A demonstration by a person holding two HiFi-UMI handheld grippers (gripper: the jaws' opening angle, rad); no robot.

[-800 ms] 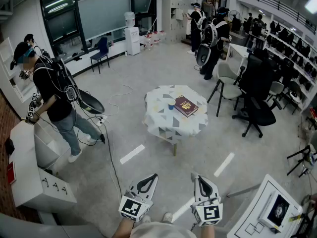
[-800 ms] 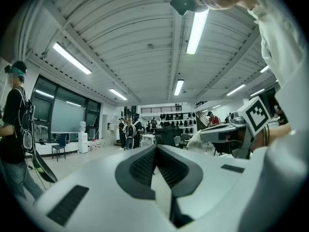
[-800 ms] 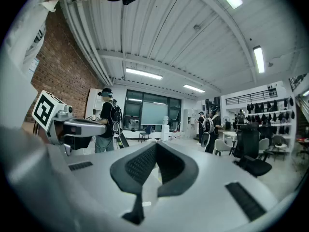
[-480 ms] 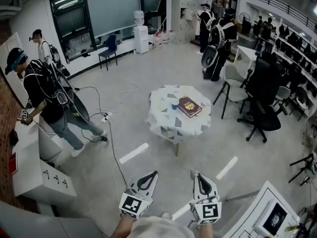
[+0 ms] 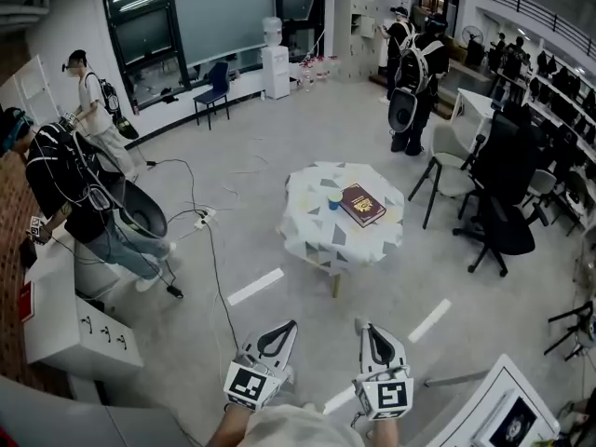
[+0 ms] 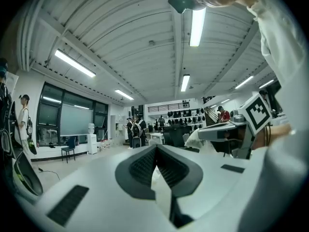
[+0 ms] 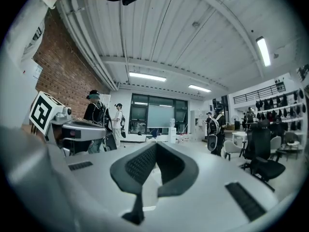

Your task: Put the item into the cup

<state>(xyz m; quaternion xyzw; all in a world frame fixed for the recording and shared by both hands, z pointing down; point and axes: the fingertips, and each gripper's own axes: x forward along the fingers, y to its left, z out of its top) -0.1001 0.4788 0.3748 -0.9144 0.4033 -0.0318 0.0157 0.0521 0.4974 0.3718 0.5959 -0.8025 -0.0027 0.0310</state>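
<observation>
Left tool (image 5: 287, 331) and right tool (image 5: 365, 330) are held closed on nothing, with the small blue cup (image 5: 334, 199) well ahead on the white patterned table (image 5: 321, 242).

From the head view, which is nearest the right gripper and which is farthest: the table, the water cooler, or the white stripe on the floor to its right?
1. White stripe: on the floor, just right of the right gripper.
2. Table: mid-room, ahead.
3. Water cooler: by the far wall.
</observation>
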